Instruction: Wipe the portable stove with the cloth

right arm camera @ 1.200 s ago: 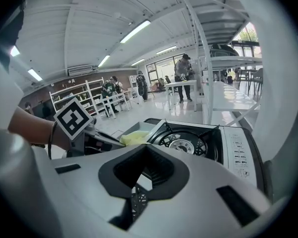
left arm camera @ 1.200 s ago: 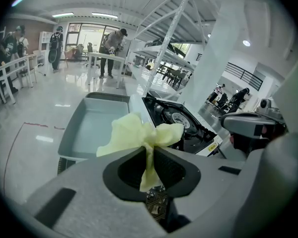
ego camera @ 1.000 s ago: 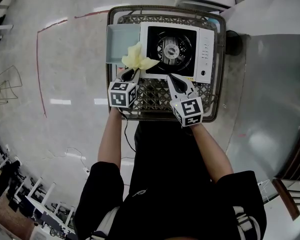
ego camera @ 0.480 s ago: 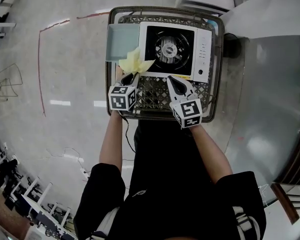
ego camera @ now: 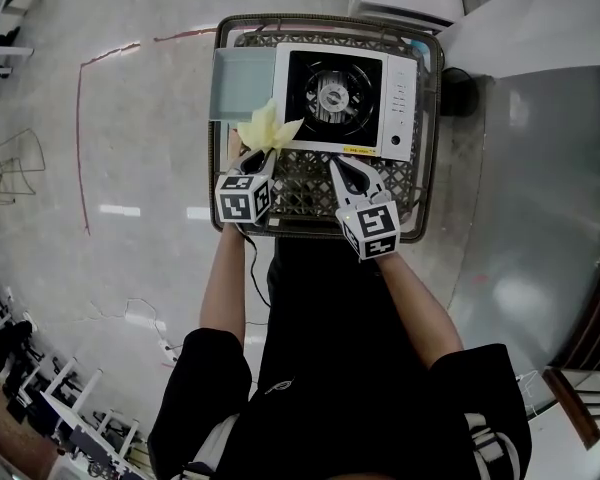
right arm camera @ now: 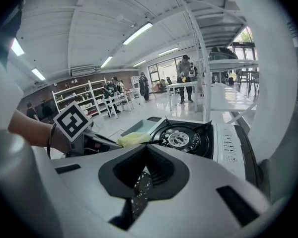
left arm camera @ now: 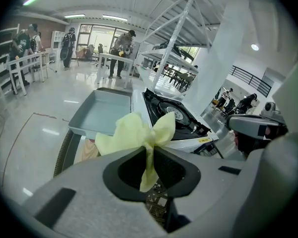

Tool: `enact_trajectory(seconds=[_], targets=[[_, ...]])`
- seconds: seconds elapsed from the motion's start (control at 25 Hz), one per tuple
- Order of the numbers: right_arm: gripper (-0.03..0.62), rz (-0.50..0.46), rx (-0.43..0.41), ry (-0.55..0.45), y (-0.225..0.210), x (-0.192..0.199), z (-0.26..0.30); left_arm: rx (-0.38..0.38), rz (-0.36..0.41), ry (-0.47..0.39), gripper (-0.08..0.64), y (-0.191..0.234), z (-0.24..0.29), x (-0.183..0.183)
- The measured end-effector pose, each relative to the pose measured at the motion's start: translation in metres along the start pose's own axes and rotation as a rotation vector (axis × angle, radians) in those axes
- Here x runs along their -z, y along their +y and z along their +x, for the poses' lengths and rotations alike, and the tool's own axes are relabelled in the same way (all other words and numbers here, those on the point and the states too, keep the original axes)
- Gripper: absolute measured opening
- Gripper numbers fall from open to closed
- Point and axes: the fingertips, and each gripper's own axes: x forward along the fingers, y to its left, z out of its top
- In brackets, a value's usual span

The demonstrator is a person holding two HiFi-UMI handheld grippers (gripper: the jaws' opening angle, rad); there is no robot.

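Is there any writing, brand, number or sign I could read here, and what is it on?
No text here can be read.
Control strip on the portable stove: printed marks, too small to read.
Yellow sticker on the stove's front edge: too blurred to read.
Marker cubes: black-and-white square patterns, no words.

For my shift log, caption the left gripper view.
Left gripper jaws pinch the yellow cloth before the portable stove and grey tray.
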Motion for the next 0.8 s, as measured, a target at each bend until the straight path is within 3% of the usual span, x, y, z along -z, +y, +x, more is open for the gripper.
enact_trajectory(seconds=[0.48, 0.8], targets=[[0.005, -0.004, 0.015, -0.020, 0.001, 0.001, -0.023, 0.001, -0.012, -0.025, 0.060, -0.026, -0.012, 0.008], [0.005, -0.023, 0.062, -0.090, -0.008, -0.019, -0.055, -0.001, -0.067, -0.133, 0.060, -0.065, -0.044, -0.012]])
